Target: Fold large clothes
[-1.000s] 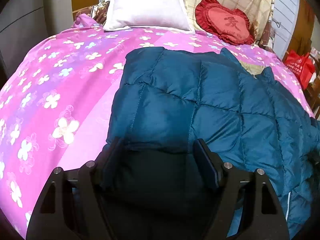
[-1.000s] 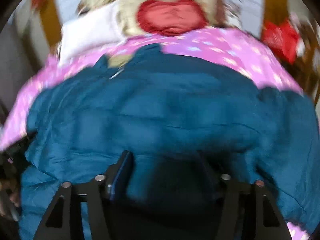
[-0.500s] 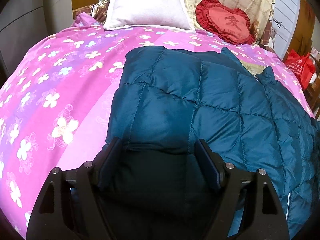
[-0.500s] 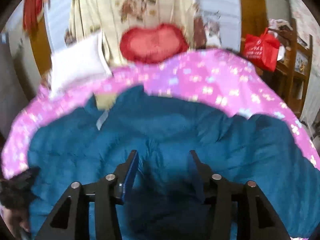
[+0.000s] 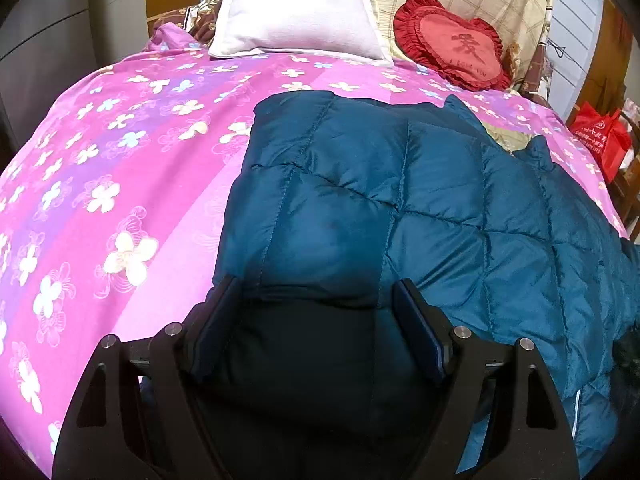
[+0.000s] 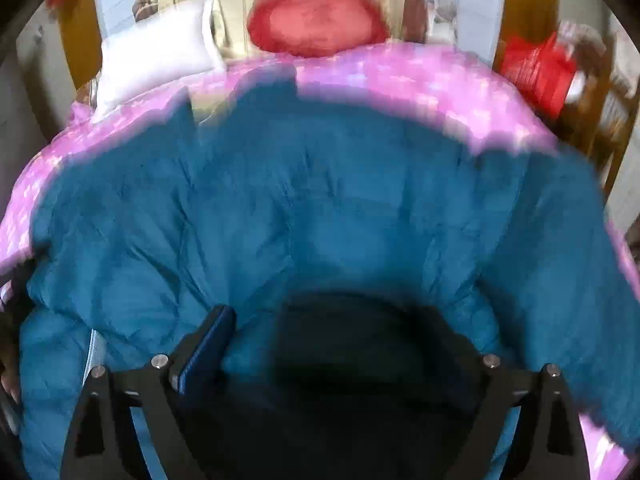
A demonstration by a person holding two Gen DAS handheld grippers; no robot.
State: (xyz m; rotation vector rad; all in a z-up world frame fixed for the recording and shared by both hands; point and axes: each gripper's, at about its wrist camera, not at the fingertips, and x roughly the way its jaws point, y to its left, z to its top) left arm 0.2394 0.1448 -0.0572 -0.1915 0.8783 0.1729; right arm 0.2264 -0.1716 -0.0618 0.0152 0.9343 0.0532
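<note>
in the left wrist view the jacket (image 5: 400,208) lies flat on the pink bedspread (image 5: 120,160), its long axis running from the near edge away toward the pillow (image 5: 296,12), its bulk spreading to the right. the left gripper (image 5: 316,320) sits low over the near left corner, jaws wide apart, with dark fabric between them but no pad visibly pressing it. in the right wrist view, which is blurred, the jacket (image 6: 320,200) fills the middle and lies straight ahead and below the right gripper (image 6: 352,344); its jaws are opening, cloth lies between them, unpinched. each hand is nearest its own corner of the near hem, so a fold away toward the pillow looks likely.
</note>
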